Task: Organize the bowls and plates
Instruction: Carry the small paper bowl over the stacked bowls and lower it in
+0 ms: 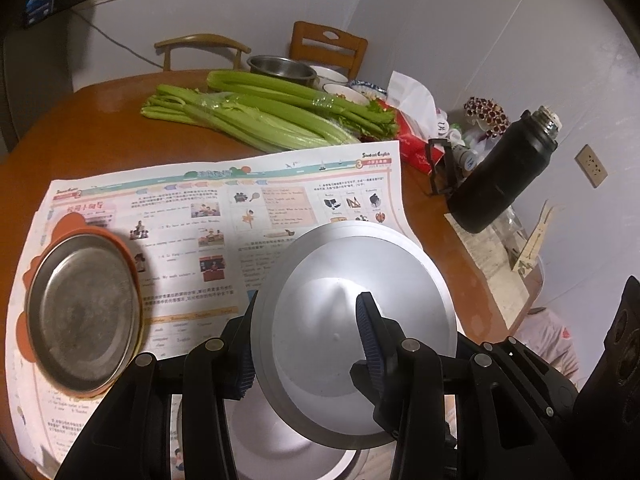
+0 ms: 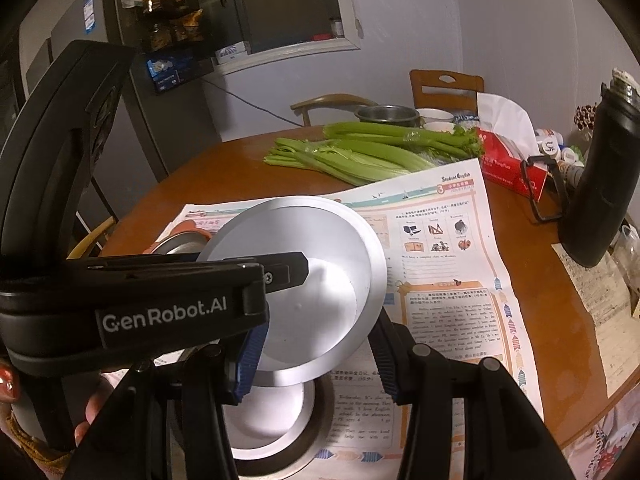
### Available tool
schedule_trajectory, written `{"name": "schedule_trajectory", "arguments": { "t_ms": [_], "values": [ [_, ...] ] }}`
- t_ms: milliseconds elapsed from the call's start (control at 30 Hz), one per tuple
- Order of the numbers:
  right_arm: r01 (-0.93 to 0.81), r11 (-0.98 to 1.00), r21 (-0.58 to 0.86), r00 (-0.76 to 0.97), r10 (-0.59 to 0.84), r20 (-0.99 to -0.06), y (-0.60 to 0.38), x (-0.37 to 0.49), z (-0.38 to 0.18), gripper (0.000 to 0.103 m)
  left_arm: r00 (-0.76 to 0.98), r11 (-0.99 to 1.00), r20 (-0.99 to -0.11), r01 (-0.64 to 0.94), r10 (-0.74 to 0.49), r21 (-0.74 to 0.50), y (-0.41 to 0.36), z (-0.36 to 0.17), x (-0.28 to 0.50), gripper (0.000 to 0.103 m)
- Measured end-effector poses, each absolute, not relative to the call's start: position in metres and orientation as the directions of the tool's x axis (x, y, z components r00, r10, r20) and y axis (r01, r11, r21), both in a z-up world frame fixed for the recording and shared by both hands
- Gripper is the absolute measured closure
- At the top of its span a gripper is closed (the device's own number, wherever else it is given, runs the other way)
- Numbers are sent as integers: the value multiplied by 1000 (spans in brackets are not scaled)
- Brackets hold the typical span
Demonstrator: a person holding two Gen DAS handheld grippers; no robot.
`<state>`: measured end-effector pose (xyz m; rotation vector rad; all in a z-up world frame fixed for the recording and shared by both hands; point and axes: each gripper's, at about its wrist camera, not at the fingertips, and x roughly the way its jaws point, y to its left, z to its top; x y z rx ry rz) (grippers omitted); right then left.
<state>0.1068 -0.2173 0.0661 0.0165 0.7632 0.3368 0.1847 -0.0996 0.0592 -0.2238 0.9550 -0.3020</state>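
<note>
My left gripper is shut on the rim of a silver metal bowl, held tilted above the newspaper; one pad sits inside the bowl, the other outside. The same bowl shows in the right wrist view, with the left gripper's black body across it. My right gripper is open around the bowl's lower edge, not clamped. Below lies another silver bowl, also seen in the left wrist view. A steel plate in an orange holder lies at the left.
A round wooden table carries a newspaper, celery, a black thermos, a red tissue box and bowls at the far edge. Two wooden chairs stand behind. The wall is at the right.
</note>
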Motion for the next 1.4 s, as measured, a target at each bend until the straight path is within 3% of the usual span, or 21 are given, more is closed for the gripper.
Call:
{"name": "schedule_trajectory", "arguments": {
  "t_ms": [1400],
  "values": [
    [-348, 931, 107, 644, 321, -695, -194, 58, 53, 53, 535, 937, -773, 130, -341, -323, -75, 42, 126, 57]
  ]
}}
